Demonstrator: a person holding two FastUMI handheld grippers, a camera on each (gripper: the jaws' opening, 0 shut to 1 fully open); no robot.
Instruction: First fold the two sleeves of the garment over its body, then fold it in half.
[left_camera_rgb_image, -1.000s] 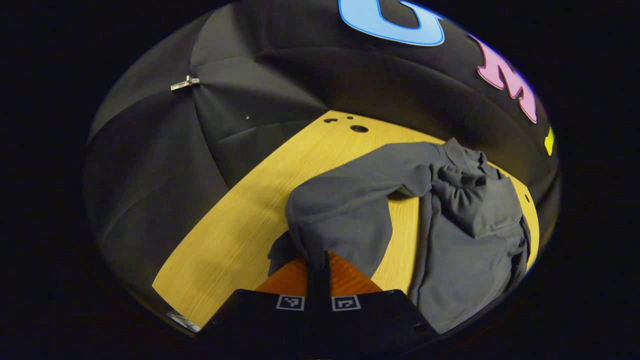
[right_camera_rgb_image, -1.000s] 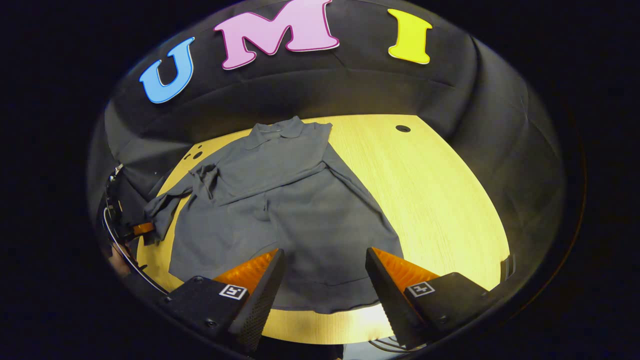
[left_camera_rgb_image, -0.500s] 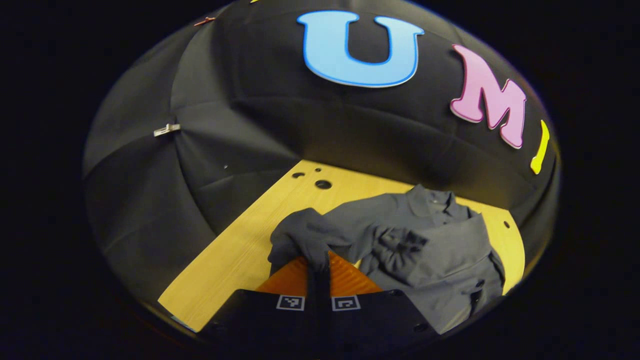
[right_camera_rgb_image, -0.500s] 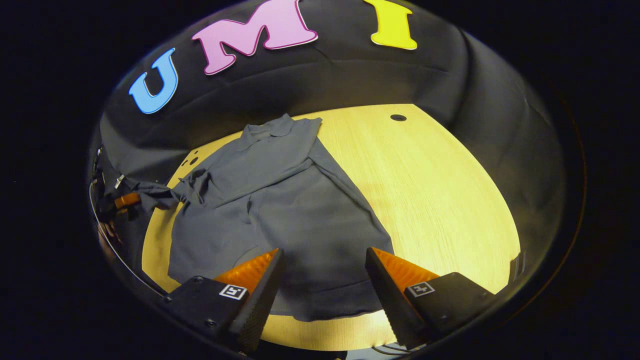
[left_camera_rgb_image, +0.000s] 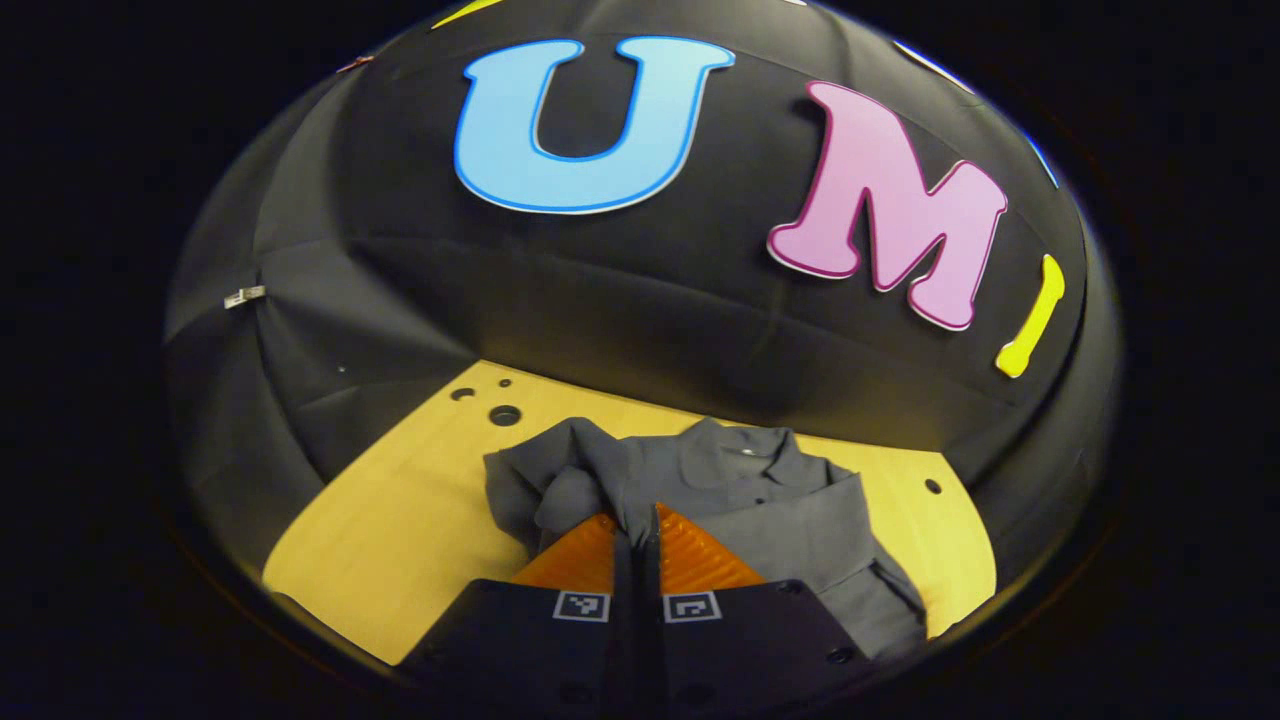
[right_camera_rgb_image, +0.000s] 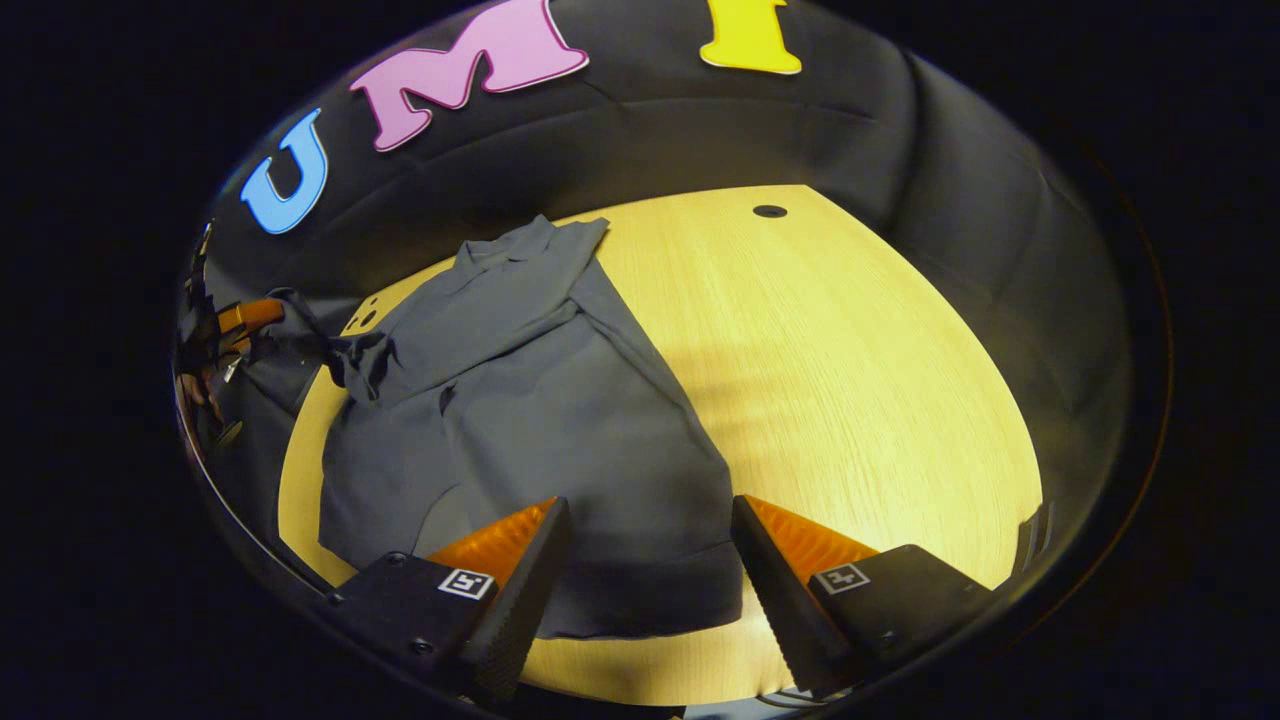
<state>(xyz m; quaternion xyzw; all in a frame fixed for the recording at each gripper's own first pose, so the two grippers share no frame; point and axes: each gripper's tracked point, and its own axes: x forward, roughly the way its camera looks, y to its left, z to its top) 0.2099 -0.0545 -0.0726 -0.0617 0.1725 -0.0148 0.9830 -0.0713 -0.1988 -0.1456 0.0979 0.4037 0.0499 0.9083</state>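
The left gripper (left_camera_rgb_image: 637, 525) is clenched on the bunched end of a sleeve (left_camera_rgb_image: 560, 490), lifted off the wooden table (left_camera_rgb_image: 390, 540); the right gripper (right_camera_rgb_image: 650, 560) hangs released above the hem of the grey garment (right_camera_rgb_image: 540, 420), which lies spread on the table's left half, its other sleeve (right_camera_rgb_image: 520, 315) already crossing the chest. Carry the sleeve inward over the body and lay it flat before letting go. Beyond, cable holes (left_camera_rgb_image: 503, 414) and bare wood; nothing blocks the path.
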